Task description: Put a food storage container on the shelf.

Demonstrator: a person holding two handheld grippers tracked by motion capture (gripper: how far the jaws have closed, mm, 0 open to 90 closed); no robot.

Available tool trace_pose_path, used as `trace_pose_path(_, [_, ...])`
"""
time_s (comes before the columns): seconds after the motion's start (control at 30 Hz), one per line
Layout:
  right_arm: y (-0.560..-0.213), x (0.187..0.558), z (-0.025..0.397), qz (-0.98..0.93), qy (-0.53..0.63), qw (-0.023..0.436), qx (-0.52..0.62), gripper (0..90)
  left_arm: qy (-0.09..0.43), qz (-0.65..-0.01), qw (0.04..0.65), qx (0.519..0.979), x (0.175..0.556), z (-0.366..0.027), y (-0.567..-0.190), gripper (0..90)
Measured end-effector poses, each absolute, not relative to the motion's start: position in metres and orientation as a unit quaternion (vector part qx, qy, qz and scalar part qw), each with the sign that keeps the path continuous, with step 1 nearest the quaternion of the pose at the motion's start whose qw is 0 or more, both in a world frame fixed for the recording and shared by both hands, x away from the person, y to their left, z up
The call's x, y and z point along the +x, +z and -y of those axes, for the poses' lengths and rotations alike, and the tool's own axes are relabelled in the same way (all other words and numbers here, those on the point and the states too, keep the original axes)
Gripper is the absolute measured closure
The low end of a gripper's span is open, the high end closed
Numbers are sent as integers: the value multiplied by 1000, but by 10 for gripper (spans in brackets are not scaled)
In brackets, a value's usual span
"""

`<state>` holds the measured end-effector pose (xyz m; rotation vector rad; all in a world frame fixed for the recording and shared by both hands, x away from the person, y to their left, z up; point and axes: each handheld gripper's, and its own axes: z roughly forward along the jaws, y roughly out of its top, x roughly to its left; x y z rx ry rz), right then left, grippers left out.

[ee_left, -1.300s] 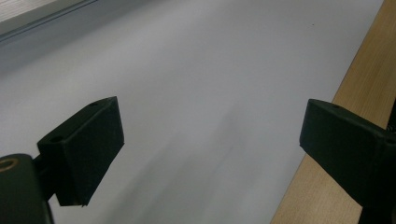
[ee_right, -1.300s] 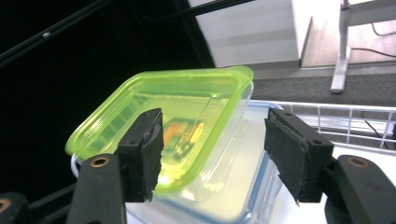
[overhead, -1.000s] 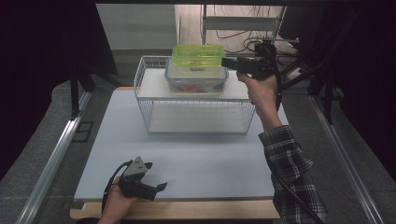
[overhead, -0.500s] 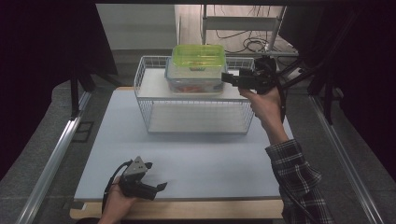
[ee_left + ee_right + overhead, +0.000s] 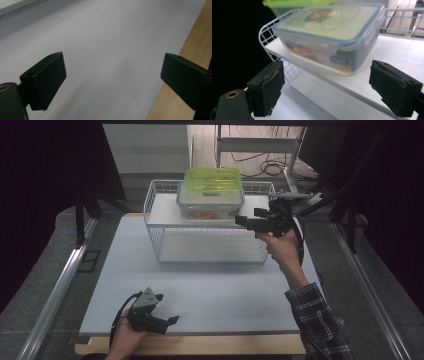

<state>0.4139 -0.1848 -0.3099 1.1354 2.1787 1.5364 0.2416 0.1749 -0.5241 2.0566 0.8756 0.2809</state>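
A white table mat [image 5: 210, 285] is covering most of the wooden table [image 5: 200, 346], and a white wire rack [image 5: 155, 227] is standing on its far half. On the rack's upper shelf [image 5: 402, 50] a clear food box with a blue-rimmed lid [image 5: 210, 205] is sitting, and a smaller green-lidded box [image 5: 212, 180] is resting on top of it.

The right gripper [image 5: 250, 222] is hanging in the air at the rack's right front corner, held up by the person's right hand [image 5: 280, 247], with its jaws spread wide and gripping nothing. In the right gripper view the clear box [image 5: 329, 37] is lying just ahead of the jaws and between their lines, a little above them, with a gap separating it from both pads [image 5: 270, 87]. The box's near corner is pointing toward the gripper, and its printed label is facing the camera.

The left gripper [image 5: 165, 312] is resting low at the mat's near left edge in the person's left hand [image 5: 125, 342], well apart from the rack. Its jaws are also standing wide apart and empty, with bare mat [image 5: 100, 50] and the table's wooden edge [image 5: 175, 100] showing between them.
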Motion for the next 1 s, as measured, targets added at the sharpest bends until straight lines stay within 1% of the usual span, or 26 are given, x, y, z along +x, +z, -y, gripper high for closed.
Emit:
trace_pose_path(0.73, [-357, 384, 188, -770, 510, 123, 363, 88, 108, -349, 430, 826, 242, -175, -525, 58])
trace_pose_path(1.0, [-377, 370, 190, -786, 491, 139, 350, 59, 107, -350, 432, 824, 242, -175, -525, 55])
